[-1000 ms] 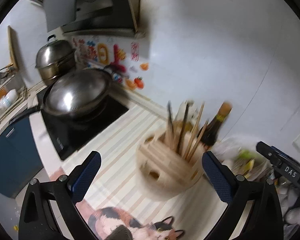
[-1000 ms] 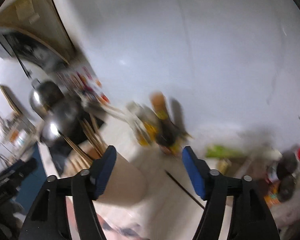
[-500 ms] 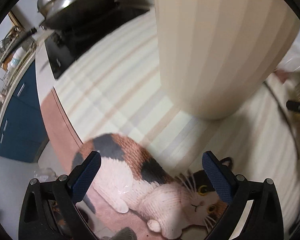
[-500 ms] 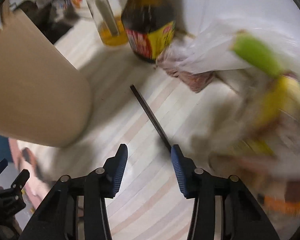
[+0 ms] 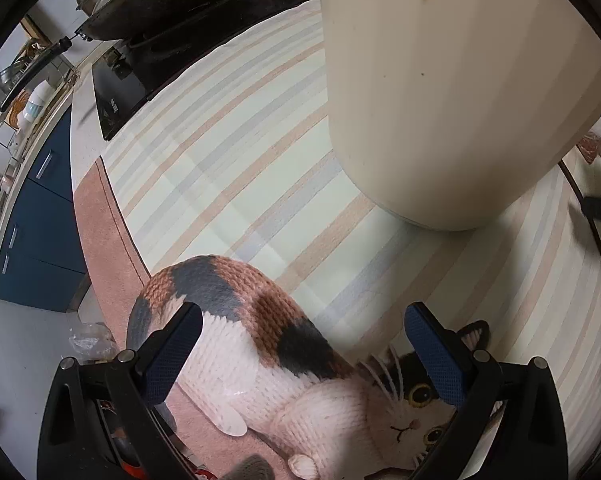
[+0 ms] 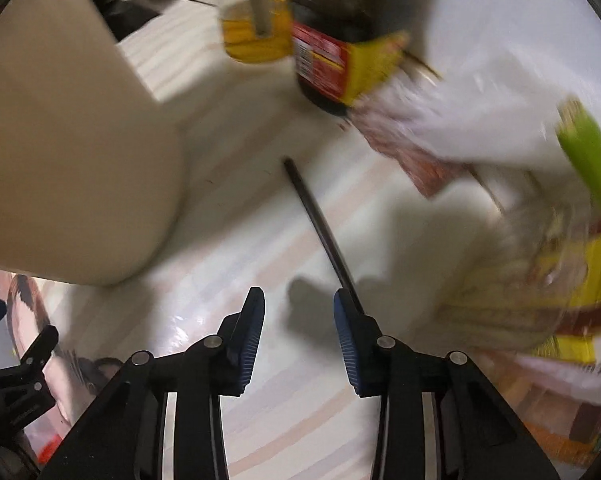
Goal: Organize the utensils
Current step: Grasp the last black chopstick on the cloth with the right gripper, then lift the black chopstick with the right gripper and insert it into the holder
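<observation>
Left wrist view: the left gripper point(image 5: 302, 354) hangs wide open and empty over the cat-print mat point(image 5: 260, 208). The utensil holder point(image 5: 452, 92) fills the upper right; the left gripper could steady it there.

Right wrist view: the dark chopstick point(image 6: 320, 232) lies flat at frame centre, its long axis running from upper left to lower right, the near end passing behind the right finger. The right gripper point(image 6: 298, 334) is closing with nothing between the pads; it should shift rightward to straddle the stick first.

Left gripper point(image 5: 302, 350) points steeply down, jaws wide apart, empty. Right gripper point(image 6: 298, 320) points down, jaws closing, nothing gripped.
</observation>
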The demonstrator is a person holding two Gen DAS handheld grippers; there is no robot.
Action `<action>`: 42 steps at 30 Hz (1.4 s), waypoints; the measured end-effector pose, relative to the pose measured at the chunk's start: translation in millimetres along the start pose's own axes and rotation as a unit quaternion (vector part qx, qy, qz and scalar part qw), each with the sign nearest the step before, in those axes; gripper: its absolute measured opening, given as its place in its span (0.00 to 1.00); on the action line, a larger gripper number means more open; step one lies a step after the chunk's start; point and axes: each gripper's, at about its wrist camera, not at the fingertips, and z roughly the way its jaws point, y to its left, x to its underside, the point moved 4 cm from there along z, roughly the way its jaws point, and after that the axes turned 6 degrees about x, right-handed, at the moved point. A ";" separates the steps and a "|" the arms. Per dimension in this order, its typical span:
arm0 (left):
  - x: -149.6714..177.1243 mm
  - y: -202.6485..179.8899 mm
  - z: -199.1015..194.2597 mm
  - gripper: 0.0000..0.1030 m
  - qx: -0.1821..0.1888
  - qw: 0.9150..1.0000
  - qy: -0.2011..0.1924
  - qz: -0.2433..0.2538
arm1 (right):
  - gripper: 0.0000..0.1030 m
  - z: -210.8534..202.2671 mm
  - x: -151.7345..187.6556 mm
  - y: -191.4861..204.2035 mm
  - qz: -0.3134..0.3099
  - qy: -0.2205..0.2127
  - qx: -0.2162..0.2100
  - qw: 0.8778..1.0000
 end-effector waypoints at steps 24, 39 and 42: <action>29.4 -15.1 -13.9 1.00 0.063 0.998 0.022 0.003 | 0.06 36.0 123.7 4.0 0.099 0.156 -0.066 0.981; 64.5 -47.9 -10.5 1.00 0.074 0.994 0.048 0.069 | 0.07 29.6 159.6 29.4 0.091 0.136 -0.010 0.987; 65.2 -51.6 -14.2 1.00 0.072 0.994 0.045 0.071 | 0.06 25.0 161.9 35.9 0.091 0.111 -0.001 0.990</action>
